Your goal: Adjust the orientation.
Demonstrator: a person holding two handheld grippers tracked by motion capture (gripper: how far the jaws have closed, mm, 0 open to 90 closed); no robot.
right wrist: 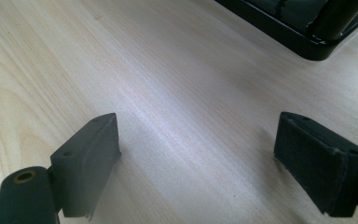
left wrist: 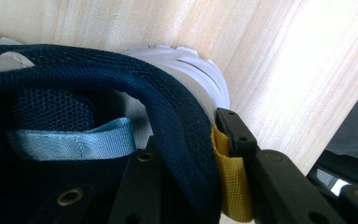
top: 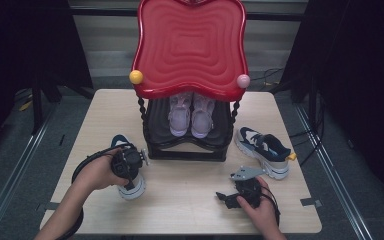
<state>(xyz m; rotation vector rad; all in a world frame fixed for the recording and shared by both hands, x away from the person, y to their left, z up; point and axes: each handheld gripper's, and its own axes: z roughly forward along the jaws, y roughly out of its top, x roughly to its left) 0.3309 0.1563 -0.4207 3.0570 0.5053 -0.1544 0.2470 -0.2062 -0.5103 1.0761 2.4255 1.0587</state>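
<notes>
Clamping the navy shoe's (left wrist: 74, 93) heel collar, the left gripper (left wrist: 186, 158) grips it on the worktop (top: 190, 195); the right gripper (right wrist: 196, 163) hangs open.

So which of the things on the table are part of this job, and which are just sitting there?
In the job:
- navy sneaker, heel collar clamped by the left gripper
- its mate at the right
- shoe rack

Lying about:
- pink shoes on the rack
- right gripper, open over bare table

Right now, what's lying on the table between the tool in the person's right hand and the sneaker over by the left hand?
Nothing: in the high view, bare wooden table runs from the right gripper, jaws open, to the navy-and-white sneaker that the left gripper clamps by its heel collar.
</notes>
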